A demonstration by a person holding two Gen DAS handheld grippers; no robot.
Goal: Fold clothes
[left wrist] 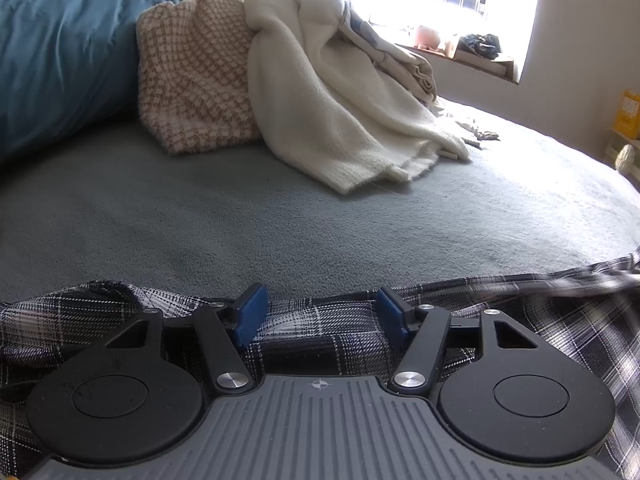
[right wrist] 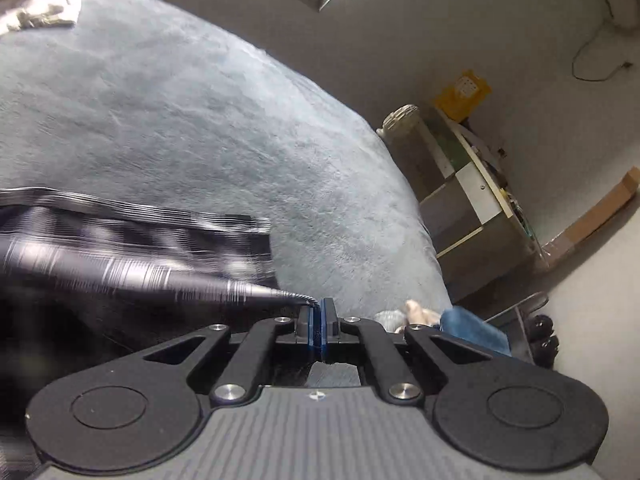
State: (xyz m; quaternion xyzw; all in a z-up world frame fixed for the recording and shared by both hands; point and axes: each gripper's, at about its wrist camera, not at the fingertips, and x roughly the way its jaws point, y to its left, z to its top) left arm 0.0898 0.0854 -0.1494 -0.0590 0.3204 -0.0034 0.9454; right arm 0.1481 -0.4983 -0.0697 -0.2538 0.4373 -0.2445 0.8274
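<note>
The plaid shirt point(left wrist: 332, 332) lies across the near edge of the grey bed point(left wrist: 280, 220), its long axis running from nine to three o'clock in my left view. My left gripper point(left wrist: 322, 314) has its fingers point(left wrist: 250, 312) spread apart with a fold of the cloth lying between them, the pads not pressing it. My right gripper point(right wrist: 319, 322) has its fingers pinched tight on a corner of the shirt, which stretches taut away toward nine o'clock

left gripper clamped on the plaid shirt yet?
No: in the left wrist view the left gripper has its blue pads standing apart, with the plaid shirt lying loose between and beneath them.
</note>
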